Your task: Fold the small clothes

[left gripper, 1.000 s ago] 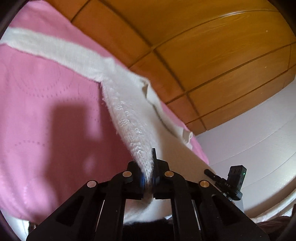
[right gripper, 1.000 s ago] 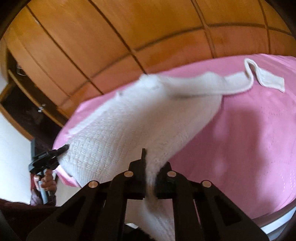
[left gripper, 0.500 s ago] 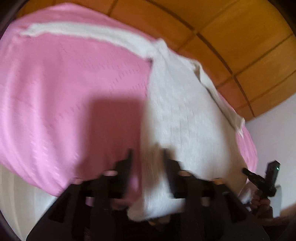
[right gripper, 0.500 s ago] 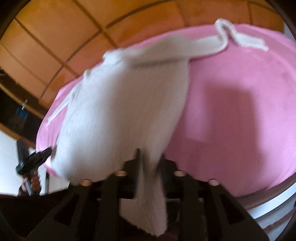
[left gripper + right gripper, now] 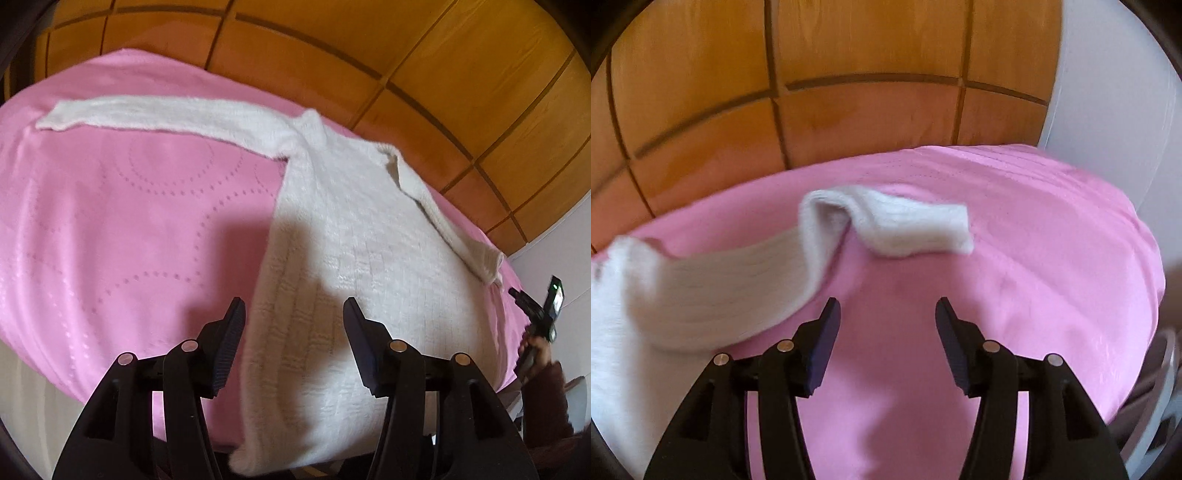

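With the white knit sweater (image 5: 343, 258) spread on the pink bed (image 5: 129, 221), my left gripper (image 5: 293, 332) and right gripper (image 5: 886, 332) hang open, empty; next, I judge, the crumpled sleeve (image 5: 886, 229) at frame centre needs folding inward.

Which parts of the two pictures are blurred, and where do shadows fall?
Left wrist view: mostly sharp; the open left gripper casts dark shadows on the white sweater and pink bedspread; fisheye bends the wooden panels. Right wrist view: the sleeve is motion-blurred at left; a soft shadow lies below the open right gripper.
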A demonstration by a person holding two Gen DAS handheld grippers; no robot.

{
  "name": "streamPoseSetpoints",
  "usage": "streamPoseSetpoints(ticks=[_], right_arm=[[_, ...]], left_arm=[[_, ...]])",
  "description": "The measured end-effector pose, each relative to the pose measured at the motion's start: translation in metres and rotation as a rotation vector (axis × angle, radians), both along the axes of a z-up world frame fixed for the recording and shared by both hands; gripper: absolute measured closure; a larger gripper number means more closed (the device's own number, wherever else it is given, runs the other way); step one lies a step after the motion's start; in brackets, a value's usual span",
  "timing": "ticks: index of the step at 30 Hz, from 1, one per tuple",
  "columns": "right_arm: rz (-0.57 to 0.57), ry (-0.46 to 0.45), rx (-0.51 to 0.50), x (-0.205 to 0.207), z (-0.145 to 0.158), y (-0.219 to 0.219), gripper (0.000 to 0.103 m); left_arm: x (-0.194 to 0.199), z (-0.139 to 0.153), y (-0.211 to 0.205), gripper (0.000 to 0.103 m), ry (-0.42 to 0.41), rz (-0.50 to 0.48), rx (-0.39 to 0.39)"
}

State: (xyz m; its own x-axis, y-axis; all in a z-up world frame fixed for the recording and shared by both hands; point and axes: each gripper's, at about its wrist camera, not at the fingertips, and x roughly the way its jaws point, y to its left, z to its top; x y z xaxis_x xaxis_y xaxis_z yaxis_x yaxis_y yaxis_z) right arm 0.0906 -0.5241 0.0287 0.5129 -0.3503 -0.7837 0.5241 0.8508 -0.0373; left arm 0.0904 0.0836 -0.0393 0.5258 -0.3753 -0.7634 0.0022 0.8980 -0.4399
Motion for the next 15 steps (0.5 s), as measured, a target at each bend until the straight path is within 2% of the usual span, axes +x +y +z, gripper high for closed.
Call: streamPoseSetpoints(ticks=[5,7,10,12,13,15], right_arm=[[0.051,0.092,-0.036,0.044,-0.033,-0.011,0.048],[0.037,0.099,-0.066,0.06,-0.042,-0.017,0.048],[0.0,0.103,-0.057,0.078,-0.052,-0.032,0.05],[-0.028,0.101,-0.063,0.083,-0.047,-0.039,0.069],[-0.044,0.104,-0.076,0.084,-0.043,-0.044,0.087],[-0.048,0.09,-0.107,0.079,-0.028,-0.047,0.093]], left_arm=[[0.008,-0.008,-0.014,0.05,0.037,-0.014,0.004],[0.011,-0.009,-0.02,0.05,0.046,-0.024,0.011],[0.015,-0.01,-0.031,0.05,0.049,-0.045,0.029],[0.019,-0.009,-0.038,0.05,0.047,-0.058,0.039],[0.02,-0.009,-0.041,0.05,0.044,-0.066,0.039],[0.022,-0.009,-0.047,0.05,0.04,-0.082,0.042]])
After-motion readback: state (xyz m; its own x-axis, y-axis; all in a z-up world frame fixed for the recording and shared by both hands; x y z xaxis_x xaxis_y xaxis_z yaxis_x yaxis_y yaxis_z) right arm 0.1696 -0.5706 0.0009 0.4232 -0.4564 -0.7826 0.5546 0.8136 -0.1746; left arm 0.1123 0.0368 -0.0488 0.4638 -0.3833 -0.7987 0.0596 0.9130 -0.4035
